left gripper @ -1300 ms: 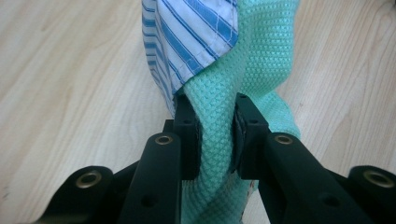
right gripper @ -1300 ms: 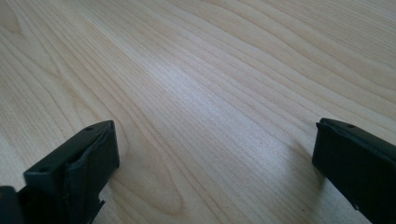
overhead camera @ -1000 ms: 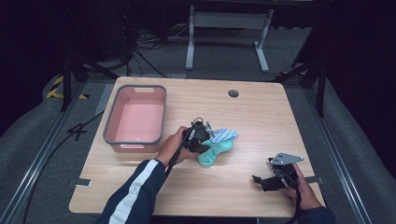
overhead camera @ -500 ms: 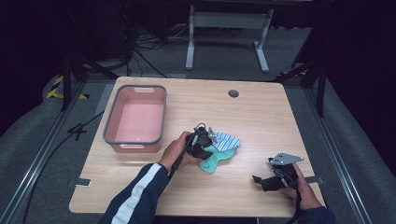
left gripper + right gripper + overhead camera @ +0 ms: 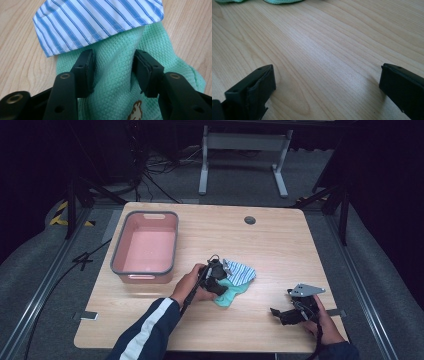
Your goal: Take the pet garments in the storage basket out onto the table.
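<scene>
The left gripper (image 5: pixel 216 279) lay low over the bench (image 5: pixel 280 245), at the near-left edge of a small pile of two cloths; the hand (image 5: pixel 189 287) behind it rested on the wood. In the left gripper view the fingers (image 5: pixel 83 72) stood part-way apart, one on each side of a raised ridge of the green cloth (image 5: pixel 112 80); they had just been opening; the ridge ran between the pads, and the left pad lay against the fabric, but whether either pad pressed on it could not be told. The striped cloth (image 5: pixel 100 22), white with blue lines, overlapped the far end of the green cloth just beyond the fingertips; its hemmed edge crossed the ridge. A small brown figure marked the green cloth near the gripper body.

In the high view the striped cloth (image 5: pixel 240 271) lay toward the far right of the pile; the green cloth (image 5: pixel 231 292) spread under it toward the near edge; both lay near the middle of the bench, just right of the pink tub (image 5: pixel 146 249), apart from it. The tub stood at the left of the bench, long side running away from the person.

The right gripper (image 5: pixel 292 312) rested at the near-right of the bench, well apart from the cloths, held by the right hand (image 5: pixel 322 320); its fingers (image 5: pixel 254 90) stood wide with bare wood between them; the green cloth's edge (image 5: pixel 282 1) showed at the top of the right gripper view.
</scene>
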`<state>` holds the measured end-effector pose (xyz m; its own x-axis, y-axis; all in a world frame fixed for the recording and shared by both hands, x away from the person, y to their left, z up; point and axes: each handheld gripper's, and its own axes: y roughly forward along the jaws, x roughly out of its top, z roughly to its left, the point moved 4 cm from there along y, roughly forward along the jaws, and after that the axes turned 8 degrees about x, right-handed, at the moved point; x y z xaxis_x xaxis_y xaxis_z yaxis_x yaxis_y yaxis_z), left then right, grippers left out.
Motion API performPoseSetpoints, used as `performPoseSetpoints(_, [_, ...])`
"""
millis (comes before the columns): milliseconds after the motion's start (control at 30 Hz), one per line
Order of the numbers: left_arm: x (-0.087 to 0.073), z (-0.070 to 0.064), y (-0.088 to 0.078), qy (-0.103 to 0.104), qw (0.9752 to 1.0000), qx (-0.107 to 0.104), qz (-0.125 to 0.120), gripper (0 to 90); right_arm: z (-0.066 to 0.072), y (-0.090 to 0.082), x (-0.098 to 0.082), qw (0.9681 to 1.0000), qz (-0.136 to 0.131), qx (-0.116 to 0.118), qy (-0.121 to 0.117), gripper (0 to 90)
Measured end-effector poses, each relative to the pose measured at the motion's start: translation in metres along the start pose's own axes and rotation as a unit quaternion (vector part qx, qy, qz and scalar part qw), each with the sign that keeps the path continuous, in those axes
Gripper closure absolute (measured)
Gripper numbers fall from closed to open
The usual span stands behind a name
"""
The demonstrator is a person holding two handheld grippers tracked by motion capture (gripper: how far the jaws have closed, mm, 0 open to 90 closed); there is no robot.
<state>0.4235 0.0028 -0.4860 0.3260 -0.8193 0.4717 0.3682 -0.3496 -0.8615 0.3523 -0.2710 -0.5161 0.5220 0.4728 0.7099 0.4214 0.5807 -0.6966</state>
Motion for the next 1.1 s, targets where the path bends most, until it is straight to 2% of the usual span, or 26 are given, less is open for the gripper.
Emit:
performPoseSetpoints(167, [0.001, 0.001, -0.003, 0.0, 1.0, 0.008, 0.005, 40.5, 0.0, 0.0, 0.0, 1.0, 0.0, 0.0, 0.0, 0.7])
performPoseSetpoints(400, [0.001, 0.006, -0.01, -0.013, 0.9998, 0.013, -0.006, 29.3, 0.0, 0.0, 0.0, 1.0, 0.0, 0.0, 0.0, 0.7])
performPoseSetpoints(633, [0.0, 0.01, -0.021, -0.015, 0.9996, 0.021, -0.011, 25.1, 0.0, 0.0, 0.0, 1.0, 0.0, 0.0, 0.0, 0.8])
performPoseSetpoints(733, [-0.001, 0.01, -0.025, 0.002, 0.9997, 0.021, -0.011, 21.8, 0.0, 0.0, 0.0, 1.0, 0.0, 0.0, 0.0, 0.8])
performPoseSetpoints(900, [-0.002, 0.01, -0.031, 0.003, 0.9997, 0.02, -0.012, 21.7, 0.0, 0.0, 0.0, 1.0, 0.0, 0.0, 0.0, 0.8])
performPoseSetpoints(1100, [-0.005, 0.011, -0.043, 0.02, 0.9994, 0.026, -0.012, 21.8, 0.0, 0.0, 0.0, 1.0, 0.0, 0.0, 0.0, 0.8])
